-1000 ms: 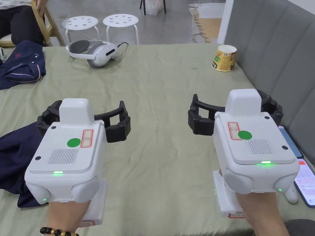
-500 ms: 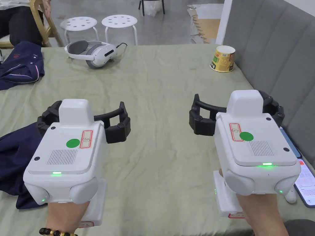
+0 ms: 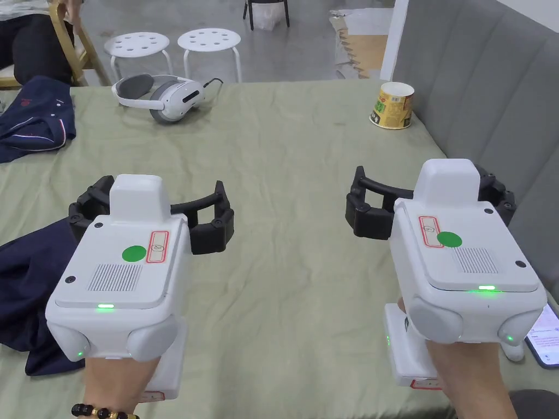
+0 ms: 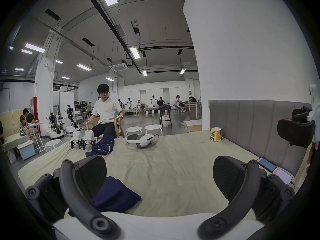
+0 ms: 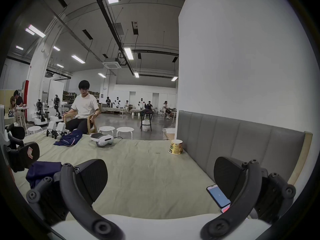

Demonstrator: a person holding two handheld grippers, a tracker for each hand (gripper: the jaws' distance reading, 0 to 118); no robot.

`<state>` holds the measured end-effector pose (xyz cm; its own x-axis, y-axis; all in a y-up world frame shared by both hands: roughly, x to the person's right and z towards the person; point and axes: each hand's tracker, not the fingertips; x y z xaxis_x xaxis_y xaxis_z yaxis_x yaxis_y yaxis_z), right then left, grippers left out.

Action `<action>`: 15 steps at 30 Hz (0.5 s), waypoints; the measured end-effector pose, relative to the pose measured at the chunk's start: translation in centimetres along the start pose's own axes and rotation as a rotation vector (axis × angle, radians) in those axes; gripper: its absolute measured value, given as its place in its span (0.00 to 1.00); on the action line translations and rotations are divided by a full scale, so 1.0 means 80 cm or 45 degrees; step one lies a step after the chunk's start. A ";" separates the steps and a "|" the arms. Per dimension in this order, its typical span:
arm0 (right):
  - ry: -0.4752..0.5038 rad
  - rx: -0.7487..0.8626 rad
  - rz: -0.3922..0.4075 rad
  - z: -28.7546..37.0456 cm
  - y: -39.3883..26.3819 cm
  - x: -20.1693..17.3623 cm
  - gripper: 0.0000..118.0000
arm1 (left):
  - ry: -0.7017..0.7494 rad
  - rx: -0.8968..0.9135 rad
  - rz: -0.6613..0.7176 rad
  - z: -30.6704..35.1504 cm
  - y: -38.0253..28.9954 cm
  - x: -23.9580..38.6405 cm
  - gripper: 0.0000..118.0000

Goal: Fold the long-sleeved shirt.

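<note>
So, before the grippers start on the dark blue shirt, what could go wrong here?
Both grippers are open and hold nothing.

1. The navy shirt lies crumpled at the bed's near left edge; the left gripper might pinch several layers at once.
2. The phones lie close to the right gripper; a wide swing could knock them.
3. A second navy garment lies farther off and could be mistaken for the target.

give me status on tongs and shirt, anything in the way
Left tongs open, right tongs open, both empty above the bed. Navy shirt crumpled at left tongs, unfolded. VR headset, cup, phones at the edges.
</note>
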<state>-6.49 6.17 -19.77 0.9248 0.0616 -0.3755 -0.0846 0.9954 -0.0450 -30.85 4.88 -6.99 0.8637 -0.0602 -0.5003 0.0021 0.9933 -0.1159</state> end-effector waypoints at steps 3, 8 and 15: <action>0.057 -0.022 -0.040 0.001 0.001 0.006 0.61 | -0.001 -0.013 0.011 0.002 0.003 0.000 0.69; 0.043 -0.112 -0.026 -0.008 -0.002 0.006 0.00 | 0.033 -0.062 0.049 -0.006 -0.005 -0.004 0.06; 0.134 -0.098 -0.041 -0.017 0.005 -0.030 0.00 | 0.128 -0.032 0.080 0.005 -0.007 -0.046 0.05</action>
<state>-9.24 6.32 -20.13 0.8838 0.0178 -0.4675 -0.0875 0.9879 -0.1277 -33.79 4.62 -4.74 0.8068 -0.0085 -0.5908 -0.0643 0.9927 -0.1021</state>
